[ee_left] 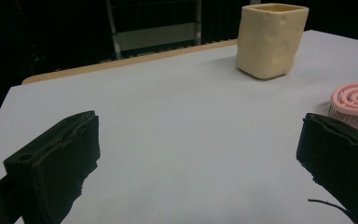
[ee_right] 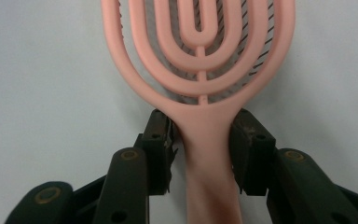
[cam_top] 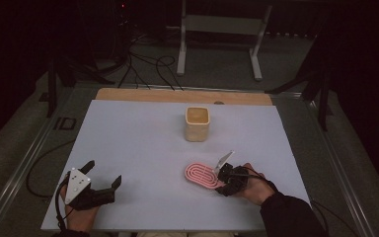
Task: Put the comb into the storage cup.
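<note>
At the near right, we are closing the right gripper (ee_right: 204,135) on the handle neck of the pink plastic vented hairbrush (cam_top: 202,174) lying on the white table (cam_top: 143,148). We are keeping the handle centred between the pads. Near left, the left gripper (cam_top: 104,176) is resting open. Farther off, the cream square cup (cam_top: 197,123) is standing upright.

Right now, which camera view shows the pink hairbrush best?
The right gripper view: the pink hairbrush is close, with its looped ribs, bristles and handle between the right tool's jaws. The high view shows the whole brush, small, on the table. The left gripper view shows part of its head at the edge.
</note>
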`<action>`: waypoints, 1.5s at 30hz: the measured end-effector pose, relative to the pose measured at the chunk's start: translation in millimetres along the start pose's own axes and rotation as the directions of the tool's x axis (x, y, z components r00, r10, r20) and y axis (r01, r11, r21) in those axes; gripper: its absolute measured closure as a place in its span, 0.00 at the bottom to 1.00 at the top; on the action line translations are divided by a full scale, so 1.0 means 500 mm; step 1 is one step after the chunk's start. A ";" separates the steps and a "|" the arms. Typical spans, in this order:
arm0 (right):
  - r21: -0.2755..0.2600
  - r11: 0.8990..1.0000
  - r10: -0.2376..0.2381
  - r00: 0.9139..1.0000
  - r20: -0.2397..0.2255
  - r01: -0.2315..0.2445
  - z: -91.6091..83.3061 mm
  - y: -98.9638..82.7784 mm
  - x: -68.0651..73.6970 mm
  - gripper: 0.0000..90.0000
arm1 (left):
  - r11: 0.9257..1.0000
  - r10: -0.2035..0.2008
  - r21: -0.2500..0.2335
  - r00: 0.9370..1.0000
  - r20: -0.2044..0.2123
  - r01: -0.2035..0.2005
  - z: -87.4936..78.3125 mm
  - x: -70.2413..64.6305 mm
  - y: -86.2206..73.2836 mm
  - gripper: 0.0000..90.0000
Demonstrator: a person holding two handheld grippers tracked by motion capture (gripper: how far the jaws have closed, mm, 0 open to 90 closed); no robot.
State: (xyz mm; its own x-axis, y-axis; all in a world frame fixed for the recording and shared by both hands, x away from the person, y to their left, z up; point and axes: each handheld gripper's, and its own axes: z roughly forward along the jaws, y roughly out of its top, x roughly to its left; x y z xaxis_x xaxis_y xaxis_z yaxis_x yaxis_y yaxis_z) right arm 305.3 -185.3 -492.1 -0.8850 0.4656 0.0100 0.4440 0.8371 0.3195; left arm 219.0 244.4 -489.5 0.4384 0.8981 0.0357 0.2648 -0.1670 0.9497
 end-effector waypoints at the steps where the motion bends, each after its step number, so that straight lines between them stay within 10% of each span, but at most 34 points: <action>1: 0.002 1.000 -0.004 1.000 0.001 0.004 0.000 0.000 0.000 0.70 | 1.000 -0.001 0.000 1.000 0.000 0.001 0.000 0.000 0.000 0.00; 20: 0.035 0.999 -0.002 1.000 0.015 0.001 -0.003 0.003 0.016 0.77 | 1.000 -0.002 0.005 1.000 -0.004 0.002 0.002 -0.001 -0.001 0.00; 45: -0.118 0.990 0.077 0.996 0.036 -0.072 -0.010 -0.016 0.018 0.78 | 1.000 -0.001 0.007 1.000 -0.003 0.001 0.001 -0.002 -0.001 0.00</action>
State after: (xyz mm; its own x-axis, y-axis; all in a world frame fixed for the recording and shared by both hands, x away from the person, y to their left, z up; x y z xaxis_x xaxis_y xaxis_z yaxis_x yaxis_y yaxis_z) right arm 292.9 -189.3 -489.7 -0.8427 0.5384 0.0005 0.4870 0.7617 0.4273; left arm 219.0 243.6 -490.2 0.4359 0.8993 0.0358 0.2710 -0.1691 0.9476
